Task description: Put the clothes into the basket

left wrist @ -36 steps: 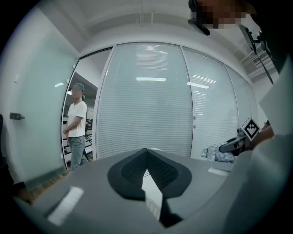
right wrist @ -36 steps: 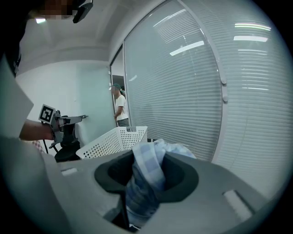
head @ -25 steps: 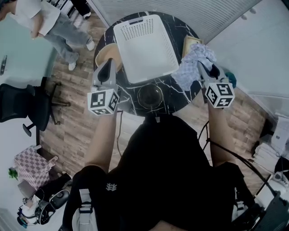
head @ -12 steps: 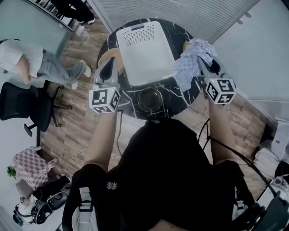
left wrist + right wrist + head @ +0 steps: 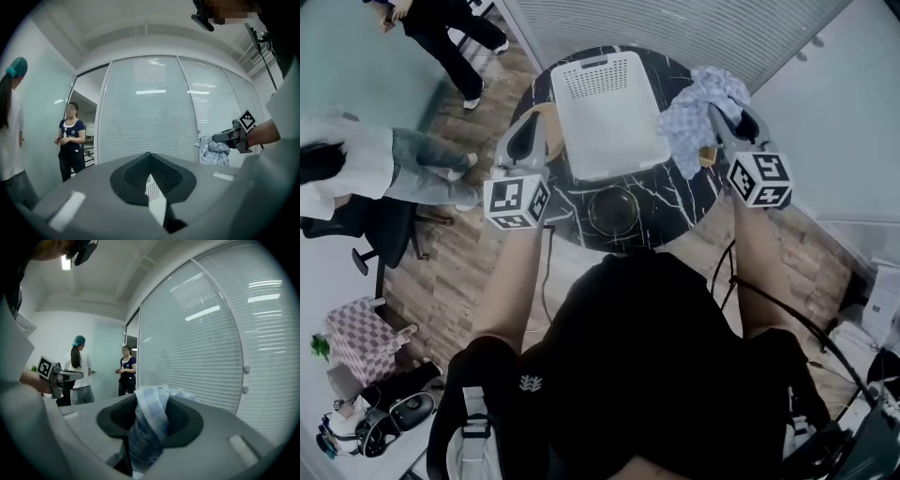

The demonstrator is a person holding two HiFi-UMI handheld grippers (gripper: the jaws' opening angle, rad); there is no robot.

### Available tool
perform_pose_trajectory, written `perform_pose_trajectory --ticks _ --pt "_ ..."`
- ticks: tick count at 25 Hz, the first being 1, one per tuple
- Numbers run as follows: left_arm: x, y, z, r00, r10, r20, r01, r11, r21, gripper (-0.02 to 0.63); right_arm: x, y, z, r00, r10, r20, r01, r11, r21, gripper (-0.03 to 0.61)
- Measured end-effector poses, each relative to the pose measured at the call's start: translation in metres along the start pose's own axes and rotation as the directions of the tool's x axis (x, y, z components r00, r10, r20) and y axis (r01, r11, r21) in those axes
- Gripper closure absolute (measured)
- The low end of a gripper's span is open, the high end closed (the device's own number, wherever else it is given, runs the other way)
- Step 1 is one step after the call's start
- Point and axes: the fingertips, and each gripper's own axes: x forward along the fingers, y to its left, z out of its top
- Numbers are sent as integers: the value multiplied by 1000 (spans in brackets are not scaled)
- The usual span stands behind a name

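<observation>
head view. white basket [image 5: 581, 150] sits on the round table [image 5: 670, 192], bottom bare, nothing in it yet. right claw [image 5: 715, 117] is off the basket's right side with the checked cloth [image 5: 694, 117] bunched at its tips and hanging by the table edge. can't tell here whether the tail is clear of the tabletop. left claw [image 5: 525, 141] hangs beside the basket's left wall, carrying nothing. a bowl [image 5: 613, 208] stands just in front of the basket, on the person's side.

left gripper view. tips meet, with only a thin slit below them where the basket's perforated white shows through. nothing in this grip. across the way the right claw holds the cloth in the air, a loose bundle sagging under the jaws.

right gripper view. jaws part-closed and clamped on a thick fold of the cloth, which fills the gap between the pads and spills over the top. looks like a deep bite, not a corner pinch.

step in hand, as i read it: carry the cloth sideways over the basket and let it go.
- raise it enough that the sagging tail clears the near rim, or it may drag the light basket.
- stop over the middle, not over the wall.
- lower into the basket before opening, so nothing drapes outside.
- hold the clamp firm until then.
- left claw: stay clear of the opening; it could steady the left wall if the basket slides.
- keep the tail away from the bowl.
</observation>
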Motion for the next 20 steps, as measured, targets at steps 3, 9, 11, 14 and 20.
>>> perform_pose_trajectory --ticks 3,9,11,14,20 --pt "2 -3 3 1000 -2 4 2 1000 7 607 8 5 14 1000 20 24 -19 1000 -16 425" --pt "-2 1 9 1000 15 5 -15 1000 17 607 21 17 39 996 66 62 -64 997 -34 425" --pt "-2 3 12 1000 22 6 -22 1000 19 607 25 19 45 995 75 70 -73 997 -40 424" --pt "-3 9 17 1000 30 9 -30 999 21 607 32 23 53 993 90 78 -87 995 -44 425" --pt "-4 17 35 998 47 35 -48 999 18 607 47 37 69 987 133 93 -128 990 -55 425"
